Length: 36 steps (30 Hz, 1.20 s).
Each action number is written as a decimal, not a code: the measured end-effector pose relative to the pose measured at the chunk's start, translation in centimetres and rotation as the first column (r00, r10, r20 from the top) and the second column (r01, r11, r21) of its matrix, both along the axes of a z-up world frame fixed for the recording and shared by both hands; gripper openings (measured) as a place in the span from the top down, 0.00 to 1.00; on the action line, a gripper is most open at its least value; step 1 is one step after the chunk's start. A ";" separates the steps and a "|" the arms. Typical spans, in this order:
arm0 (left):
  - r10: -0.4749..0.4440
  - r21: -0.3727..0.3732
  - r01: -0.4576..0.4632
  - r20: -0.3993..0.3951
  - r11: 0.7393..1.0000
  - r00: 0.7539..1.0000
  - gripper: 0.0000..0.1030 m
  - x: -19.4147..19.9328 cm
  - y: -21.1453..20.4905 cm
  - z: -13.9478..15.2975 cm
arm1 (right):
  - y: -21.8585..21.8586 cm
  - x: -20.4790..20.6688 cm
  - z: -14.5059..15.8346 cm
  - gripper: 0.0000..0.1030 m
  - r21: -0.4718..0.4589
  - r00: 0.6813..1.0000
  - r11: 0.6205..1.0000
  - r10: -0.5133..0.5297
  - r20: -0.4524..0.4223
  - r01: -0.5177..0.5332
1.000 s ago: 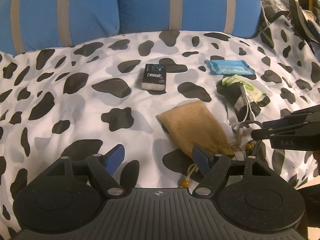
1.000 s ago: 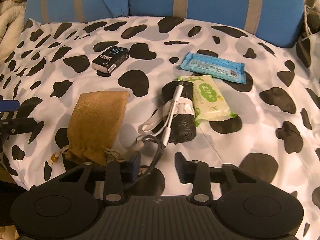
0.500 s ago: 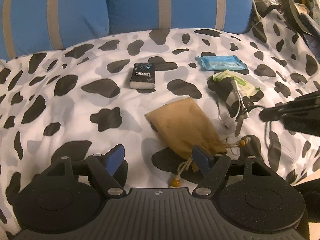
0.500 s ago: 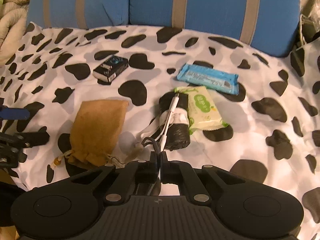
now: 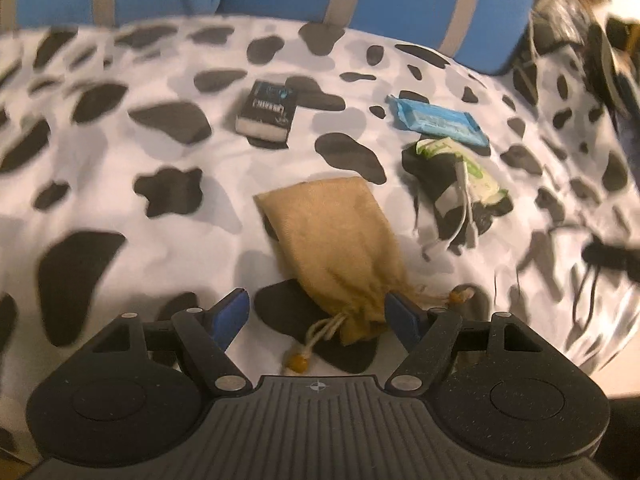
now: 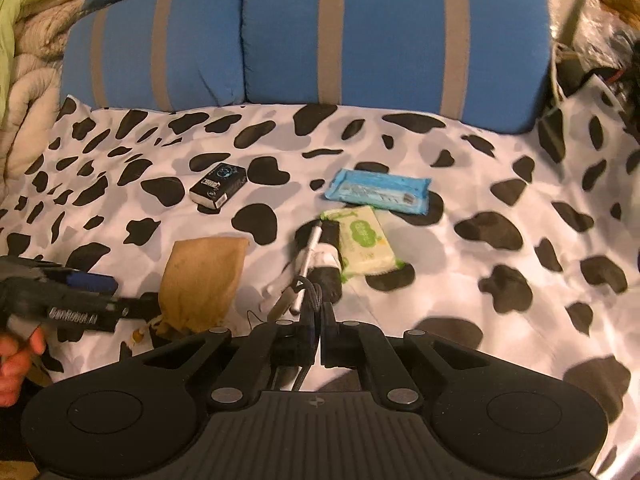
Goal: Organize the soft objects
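On the cow-print sheet point(image 5: 120, 184) lies a tan drawstring pouch point(image 5: 336, 240), also in the right wrist view point(image 6: 204, 280). My left gripper point(image 5: 316, 314) hangs open just above the pouch's tied neck, which sits close to the right pad. My right gripper point(image 6: 320, 316) is shut on a dark cable point(image 6: 311, 298) and holds it above the sheet. In the left wrist view the right gripper point(image 5: 600, 256) shows blurred at the right edge with the cable point(image 5: 588, 296) dangling below. A white adapter point(image 6: 310, 252) rests on a black roll point(image 6: 326, 276).
A green wipes pack point(image 6: 366, 242) lies against the black roll, with a blue wipes pack point(image 6: 378, 192) behind it. A small black box point(image 6: 218, 190) sits further left. Blue striped cushions point(image 6: 392, 40) line the back. A hand point(image 6: 16, 360) grips the left gripper point(image 6: 76, 300).
My right gripper closed on the dark cable and lifted it up and back from the sheet. My left gripper sank and rolled a little nearer the pouch, still open.
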<state>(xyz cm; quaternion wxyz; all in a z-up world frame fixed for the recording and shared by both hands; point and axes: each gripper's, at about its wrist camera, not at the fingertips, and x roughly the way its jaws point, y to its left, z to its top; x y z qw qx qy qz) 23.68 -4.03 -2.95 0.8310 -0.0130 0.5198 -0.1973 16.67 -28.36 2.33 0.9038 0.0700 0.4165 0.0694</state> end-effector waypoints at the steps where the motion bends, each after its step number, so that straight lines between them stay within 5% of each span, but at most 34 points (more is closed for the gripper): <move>1: 0.013 -0.030 -0.014 -0.019 0.999 1.000 0.29 0.3 0.1 -0.2 | -0.2 -0.4 0.1 0.96 0.006 1.000 1.000 -0.001 0.000 0.001; 8: 0.114 -0.184 -0.147 -0.179 0.972 0.977 0.33 2.1 0.8 -2.4 | -2.0 -2.9 0.3 0.96 0.077 1.000 0.997 -0.002 -0.009 0.003; 15: 0.203 -0.262 -0.266 -0.244 0.928 0.948 0.46 3.3 1.9 -4.2 | -1.8 -4.4 0.6 0.96 0.091 1.000 0.995 0.030 0.006 -0.030; 17: 0.206 -0.280 -0.269 -0.236 0.922 0.950 0.54 3.6 1.9 -4.2 | -1.7 -4.4 0.6 0.96 0.081 1.000 0.996 0.031 0.002 -0.031; 19: 0.218 -0.270 -0.279 -0.237 0.921 0.947 0.80 3.6 1.9 -4.5 | -1.4 -4.4 0.6 0.95 0.046 0.999 0.998 0.032 0.005 -0.032; 22: 0.225 -0.270 -0.292 -0.253 0.918 0.941 0.96 3.5 2.4 -4.9 | -0.9 -4.5 0.6 0.95 0.010 0.999 0.999 0.052 0.016 -0.052; 36: 0.078 -0.264 -0.073 0.009 0.962 0.997 0.99 0.1 1.0 0.3 | -0.6 -3.9 0.6 0.96 0.027 0.999 0.999 0.029 0.020 -0.030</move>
